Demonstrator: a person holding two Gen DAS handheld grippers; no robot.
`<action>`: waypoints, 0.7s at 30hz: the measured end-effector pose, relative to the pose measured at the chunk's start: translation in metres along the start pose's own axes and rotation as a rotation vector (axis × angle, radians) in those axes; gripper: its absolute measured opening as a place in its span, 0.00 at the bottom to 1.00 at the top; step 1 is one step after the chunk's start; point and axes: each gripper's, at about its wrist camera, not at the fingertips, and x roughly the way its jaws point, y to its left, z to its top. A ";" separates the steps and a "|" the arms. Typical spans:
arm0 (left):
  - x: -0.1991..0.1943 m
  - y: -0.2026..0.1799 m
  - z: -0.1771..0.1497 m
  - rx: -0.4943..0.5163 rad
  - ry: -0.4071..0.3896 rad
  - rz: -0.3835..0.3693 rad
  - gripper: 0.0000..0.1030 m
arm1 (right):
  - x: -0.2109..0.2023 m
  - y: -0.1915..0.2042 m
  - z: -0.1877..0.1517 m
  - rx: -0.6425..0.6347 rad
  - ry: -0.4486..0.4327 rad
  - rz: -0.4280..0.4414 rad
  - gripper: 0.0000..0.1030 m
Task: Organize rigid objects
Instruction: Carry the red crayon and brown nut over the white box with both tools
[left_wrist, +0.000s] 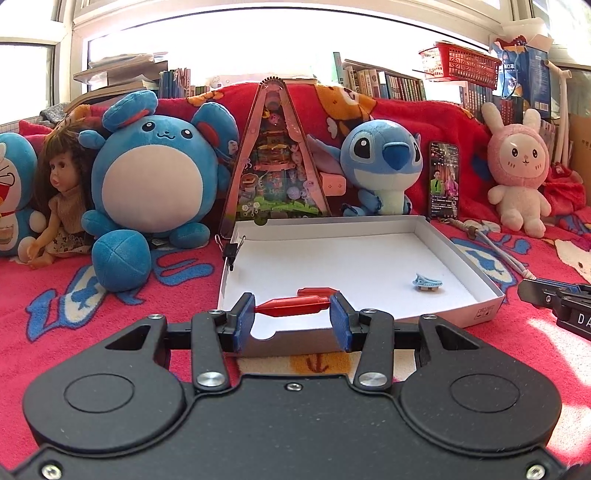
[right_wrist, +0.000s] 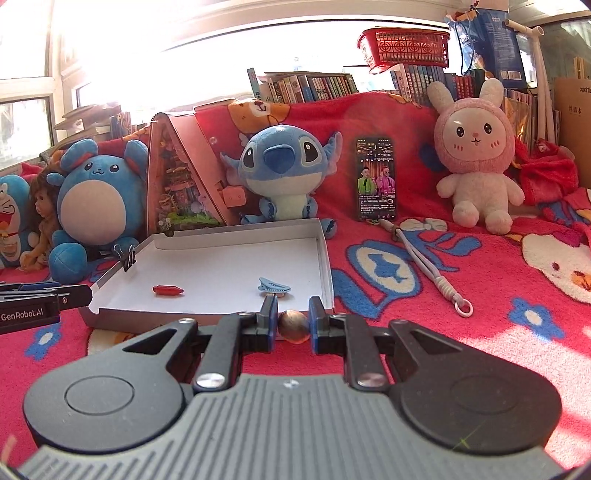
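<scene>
1. The left hand-held gripper (left_wrist: 291, 320), low in the centre of its wrist view, pinches a red plastic clip (left_wrist: 293, 305) end to end between its blue pads, just short of the near wall of the white shallow box (left_wrist: 458, 254). Held only by its tapered ends, the clip could pivot or squirt out if the squeeze shifts.

2. The right hand-held gripper (right_wrist: 292, 325), low in the centre of its view, is pressed together on a small round brown object (right_wrist: 293, 326), possibly a nut or pebble. Rounded and smooth-looking, it could roll free and disappear into the patterned red blanket (right_wrist: 480, 295).

3. Inside the box lie a second red clip (right_wrist: 168, 290) at centre left and a blue hair clip (right_wrist: 274, 286) toward the right wall. A careless drop could knock them about.

4. The box sits on soft bedding, steadied by a black binder clip (right_wrist: 127, 256) on its left wall; pressing its rim could tip it.

5. Both grippers converge on the near wall and could collide.
</scene>
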 end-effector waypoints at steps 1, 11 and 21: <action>0.004 0.000 0.003 -0.005 0.003 -0.007 0.41 | 0.002 0.001 0.002 -0.004 -0.002 0.004 0.21; 0.039 0.000 0.031 -0.038 0.046 -0.068 0.41 | 0.025 0.004 0.020 -0.038 0.003 0.045 0.21; 0.089 0.012 0.057 -0.085 0.157 -0.100 0.41 | 0.056 -0.003 0.045 -0.037 0.053 0.067 0.21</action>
